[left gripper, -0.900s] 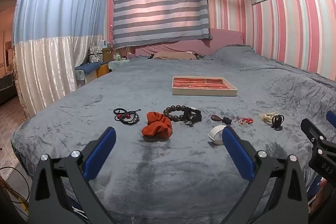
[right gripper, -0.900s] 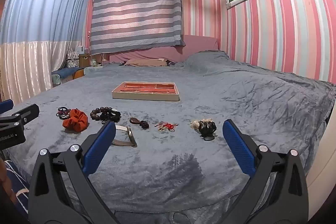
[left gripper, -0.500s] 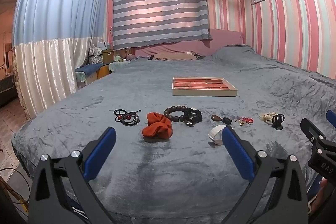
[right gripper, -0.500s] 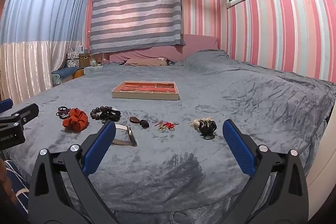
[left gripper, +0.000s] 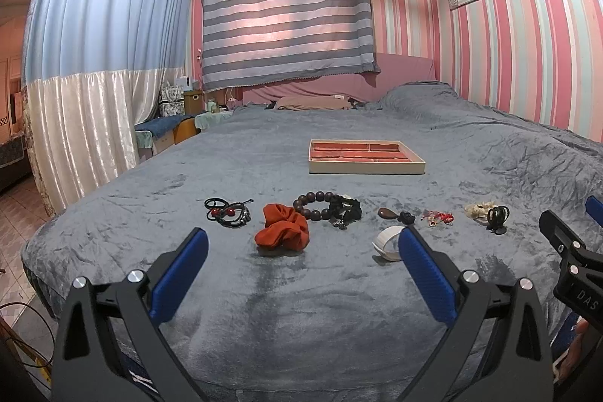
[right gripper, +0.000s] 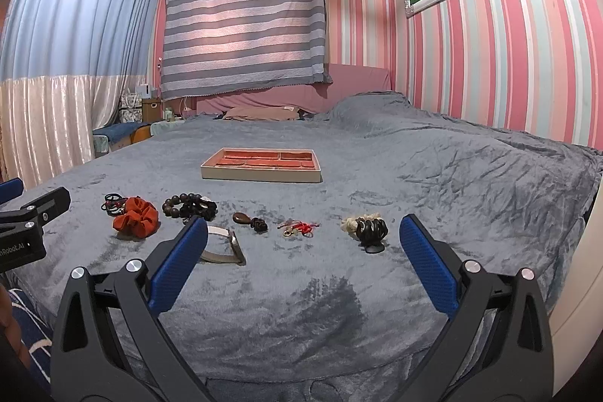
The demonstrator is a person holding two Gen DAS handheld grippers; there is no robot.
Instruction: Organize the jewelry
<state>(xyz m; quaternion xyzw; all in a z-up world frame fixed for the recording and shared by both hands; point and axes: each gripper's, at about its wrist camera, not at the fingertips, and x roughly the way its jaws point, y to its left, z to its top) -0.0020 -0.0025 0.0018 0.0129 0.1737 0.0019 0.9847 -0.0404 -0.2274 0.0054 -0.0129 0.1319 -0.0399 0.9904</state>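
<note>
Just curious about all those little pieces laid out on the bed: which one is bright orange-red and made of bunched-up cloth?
The orange scrunchie, second from the left in the row. It is soft gathered fabric; its neighbours are dark cords and a brown bead bracelet.

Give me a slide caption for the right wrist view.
Open right gripper above a grey bed, facing a row of jewelry and an empty red tray.

Left gripper [left gripper: 301,253] with its 2 blue-padded fingers [left gripper: 181,274] spread wide, holding nothing. Right gripper [right gripper: 301,251] likewise wide apart and unladen, level with the left; each appears at the other view's edge.
</note>
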